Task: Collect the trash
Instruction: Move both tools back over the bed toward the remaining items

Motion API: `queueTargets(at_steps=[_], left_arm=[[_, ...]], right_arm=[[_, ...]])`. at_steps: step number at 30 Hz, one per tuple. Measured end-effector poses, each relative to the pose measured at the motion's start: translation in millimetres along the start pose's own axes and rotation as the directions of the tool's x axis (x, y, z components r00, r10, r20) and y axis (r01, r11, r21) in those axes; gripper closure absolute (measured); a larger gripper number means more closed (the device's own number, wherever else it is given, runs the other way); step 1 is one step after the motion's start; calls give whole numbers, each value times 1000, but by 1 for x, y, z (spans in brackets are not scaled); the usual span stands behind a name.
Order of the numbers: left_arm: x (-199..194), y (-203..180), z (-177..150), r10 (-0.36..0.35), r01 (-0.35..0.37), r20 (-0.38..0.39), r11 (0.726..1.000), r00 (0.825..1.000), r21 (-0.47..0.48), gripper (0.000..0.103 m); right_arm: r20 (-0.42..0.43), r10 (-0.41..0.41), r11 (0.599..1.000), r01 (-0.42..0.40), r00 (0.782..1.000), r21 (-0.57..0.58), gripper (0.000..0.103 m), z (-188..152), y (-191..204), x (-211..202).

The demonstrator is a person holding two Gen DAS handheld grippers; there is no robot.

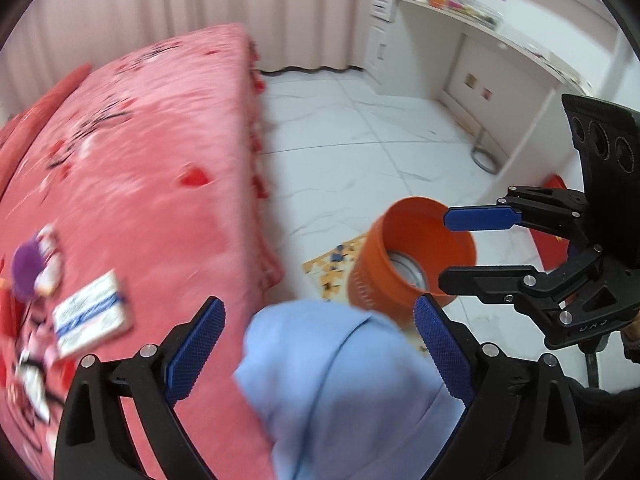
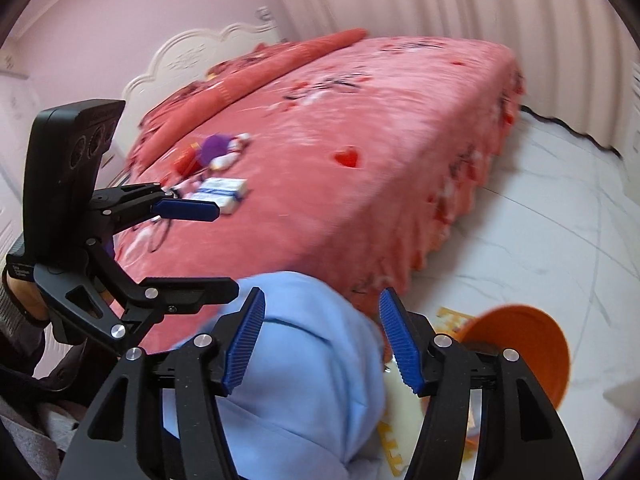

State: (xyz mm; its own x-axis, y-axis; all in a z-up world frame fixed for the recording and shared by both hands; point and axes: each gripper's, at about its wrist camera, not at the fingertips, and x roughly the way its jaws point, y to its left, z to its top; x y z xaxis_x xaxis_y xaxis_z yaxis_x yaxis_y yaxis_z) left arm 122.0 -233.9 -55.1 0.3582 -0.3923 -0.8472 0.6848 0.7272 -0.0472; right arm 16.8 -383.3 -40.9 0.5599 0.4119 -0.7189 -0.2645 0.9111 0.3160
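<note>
1. Grippers first: we hold the left gripper [image 1: 320, 356] spread wide and the right gripper [image 2: 322, 340] partly spread, two in all, both pinching nothing, probably freed for the next pickup.
2. Beneath them we see one light blue cloth-covered shape [image 1: 340, 392], unidentifiable.
3. One orange bucket [image 1: 404, 256] stands on the floor beside the bed, likely the trash bin.
4. Farther off, on the pink bedspread [image 2: 380, 140], lie one white-and-blue packet [image 2: 224, 192] and one purple-topped toy [image 2: 218, 152], likely trash awaiting collection.

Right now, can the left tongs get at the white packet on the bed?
Probably yes: the left tongs are open and empty, and the white packet lies exposed on the bedspread, with nothing covering it.
</note>
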Motion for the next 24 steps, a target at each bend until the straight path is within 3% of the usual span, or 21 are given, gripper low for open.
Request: queueTargets(at_steps=[10, 24], left_arm=[[-45, 54, -52, 91, -86, 36, 987, 995, -133, 9], [-68, 138, -110, 185, -173, 9, 931, 983, -323, 9]], right_arm=[[-41, 93, 985, -98, 995, -143, 36, 33, 80, 45], [-149, 136, 936, -177, 979, -304, 36, 73, 145, 123]])
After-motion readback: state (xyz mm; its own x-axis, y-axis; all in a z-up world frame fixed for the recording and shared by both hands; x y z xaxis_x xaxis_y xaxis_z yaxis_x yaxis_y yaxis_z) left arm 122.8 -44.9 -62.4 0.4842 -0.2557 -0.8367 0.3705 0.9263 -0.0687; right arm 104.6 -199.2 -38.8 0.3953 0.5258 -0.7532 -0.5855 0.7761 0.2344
